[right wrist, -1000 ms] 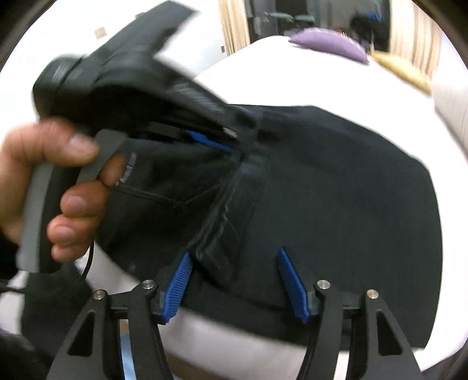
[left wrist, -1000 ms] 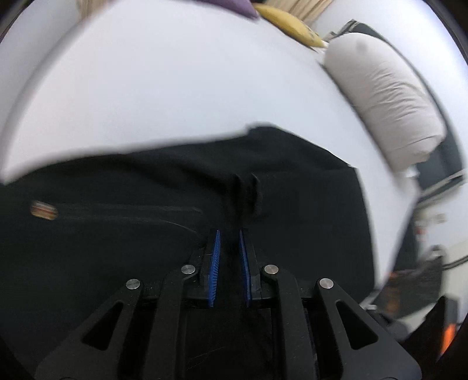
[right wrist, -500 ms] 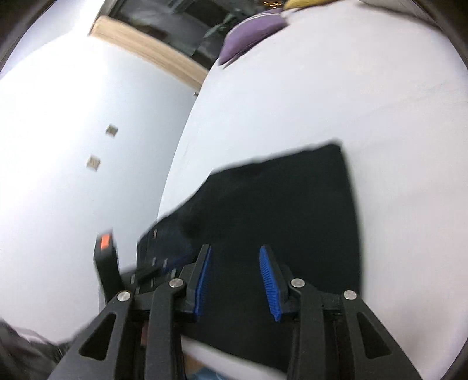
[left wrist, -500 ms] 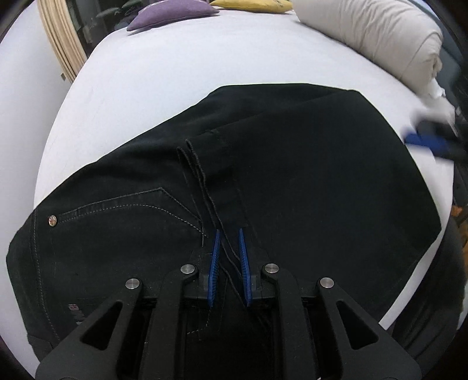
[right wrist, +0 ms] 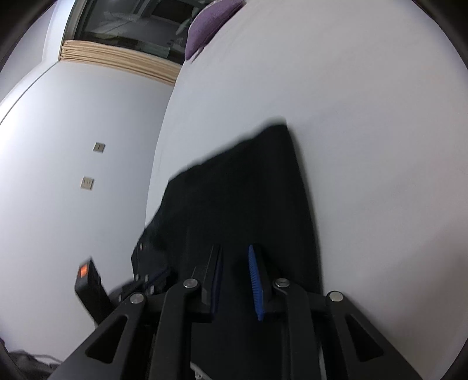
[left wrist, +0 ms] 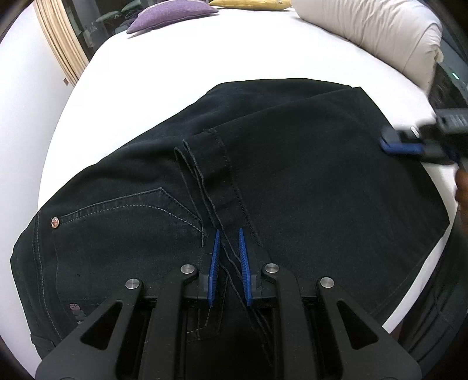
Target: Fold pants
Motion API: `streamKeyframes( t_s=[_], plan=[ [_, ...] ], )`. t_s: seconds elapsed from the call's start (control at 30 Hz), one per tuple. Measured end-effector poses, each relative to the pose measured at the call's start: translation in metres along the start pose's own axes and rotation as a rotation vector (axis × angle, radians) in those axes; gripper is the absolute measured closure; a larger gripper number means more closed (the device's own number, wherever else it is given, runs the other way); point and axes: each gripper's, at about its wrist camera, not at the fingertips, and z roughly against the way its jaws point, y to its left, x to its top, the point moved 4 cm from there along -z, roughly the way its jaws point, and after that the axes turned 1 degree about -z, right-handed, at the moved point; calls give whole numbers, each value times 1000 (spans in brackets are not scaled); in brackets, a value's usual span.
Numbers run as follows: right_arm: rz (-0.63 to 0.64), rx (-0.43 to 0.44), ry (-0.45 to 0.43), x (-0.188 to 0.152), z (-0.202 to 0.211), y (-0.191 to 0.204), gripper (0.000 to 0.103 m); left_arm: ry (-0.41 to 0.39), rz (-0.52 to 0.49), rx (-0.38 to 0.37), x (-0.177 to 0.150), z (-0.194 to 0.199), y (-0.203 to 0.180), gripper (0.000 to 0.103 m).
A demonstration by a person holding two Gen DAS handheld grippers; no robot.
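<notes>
Black pants [left wrist: 307, 181] lie folded across on the white bed [left wrist: 175, 73], waist and pocket rivet to the left. The leg hems [left wrist: 210, 163] rest on the seat area. My left gripper [left wrist: 228, 231] points down at them, its blue pads nearly together with the hem edges running between them. My right gripper [left wrist: 389, 141] is at the folded right edge of the pants, blurred. In the right wrist view the right gripper [right wrist: 234, 248] hovers over the dark cloth [right wrist: 248, 181] with its jaws closing. A gap still shows between the pads, and I cannot tell if cloth is in it.
A purple cushion [left wrist: 169, 14], a yellow cushion [left wrist: 248, 3] and a rolled cream duvet [left wrist: 374, 29] lie at the bed's far side. A white wall [right wrist: 73, 146] with wooden slats [left wrist: 61, 52] borders the bed on the left. The mattress edge runs along the pants' near side.
The right gripper left the waist area, swung over to the pants' folded edge, and its jaws narrowed. The left gripper laid the hems down on the pants and has since kept still.
</notes>
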Motion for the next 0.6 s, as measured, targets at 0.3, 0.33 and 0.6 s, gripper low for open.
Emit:
streamKeyframes(
  t_s=[0.3,0.33,0.6],
  plan=[
    [-39,-1,12,-84,21,0,81,-4,17,-12,-5,-9,10,90],
    [-46,-3,16,-93,23,0,81,-5,19,-14,-5,-8,12,90],
    [16,-50,-29,-111,61,31,77,-11,43,-43,-6,-2,22,90]
  ],
)
